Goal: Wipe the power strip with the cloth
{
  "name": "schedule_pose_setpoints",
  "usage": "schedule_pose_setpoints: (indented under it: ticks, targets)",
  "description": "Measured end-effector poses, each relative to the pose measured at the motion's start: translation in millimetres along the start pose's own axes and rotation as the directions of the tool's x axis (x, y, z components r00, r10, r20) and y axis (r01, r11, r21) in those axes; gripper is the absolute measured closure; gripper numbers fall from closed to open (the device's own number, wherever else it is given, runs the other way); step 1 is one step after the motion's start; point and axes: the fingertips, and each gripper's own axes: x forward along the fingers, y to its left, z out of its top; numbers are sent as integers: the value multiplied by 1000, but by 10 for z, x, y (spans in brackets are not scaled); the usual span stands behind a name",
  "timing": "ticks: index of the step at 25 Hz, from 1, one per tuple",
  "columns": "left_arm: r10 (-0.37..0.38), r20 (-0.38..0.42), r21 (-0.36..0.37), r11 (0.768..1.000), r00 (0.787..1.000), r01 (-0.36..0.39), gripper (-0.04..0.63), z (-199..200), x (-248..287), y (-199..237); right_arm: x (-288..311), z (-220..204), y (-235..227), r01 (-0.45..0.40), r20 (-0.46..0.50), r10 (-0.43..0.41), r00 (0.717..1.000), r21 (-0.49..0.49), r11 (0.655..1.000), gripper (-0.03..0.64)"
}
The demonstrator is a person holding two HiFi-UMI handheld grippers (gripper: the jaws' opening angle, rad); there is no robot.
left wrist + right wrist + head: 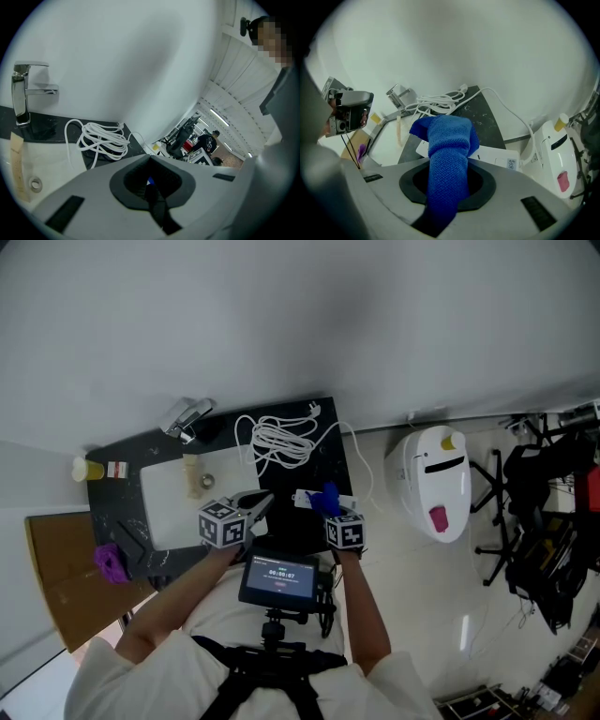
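Observation:
A white power strip (309, 502) (497, 157) lies near the front edge of the dark countertop (323, 442). Its white cord (278, 440) (101, 139) (437, 100) is coiled behind it. My right gripper (329, 509) (446, 194) is shut on a blue cloth (328, 496) (446, 150). The cloth bunches over the strip's left end; whether it touches the strip I cannot tell. My left gripper (262, 503) (153, 197) hovers just left of the strip, over the edge of the sink, shut with nothing between its pads.
A white sink (178, 507) with a chrome faucet (187, 418) (22, 93) (399, 95) fills the counter's left half. A yellow cup (86, 468) and a purple object (111, 562) sit further left. A white appliance (439, 482) stands on the floor at right.

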Motion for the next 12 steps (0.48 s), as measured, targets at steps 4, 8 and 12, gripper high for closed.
schedule_pose_setpoints:
  ticks: [4, 8, 12]
  targets:
    - [-1, 0, 0, 1000, 1000, 1, 591, 4, 2, -12, -58, -16, -73, 7, 10, -7, 1000, 14, 1000, 529]
    - [0, 2, -2, 1000, 1000, 0, 591, 13, 15, -1, -76, -38, -150, 16, 13, -17, 1000, 24, 1000, 529]
    - [0, 6, 3, 1000, 1000, 0, 591, 13, -1, -12, -116, -68, -216, 24, 19, -25, 1000, 37, 999, 531]
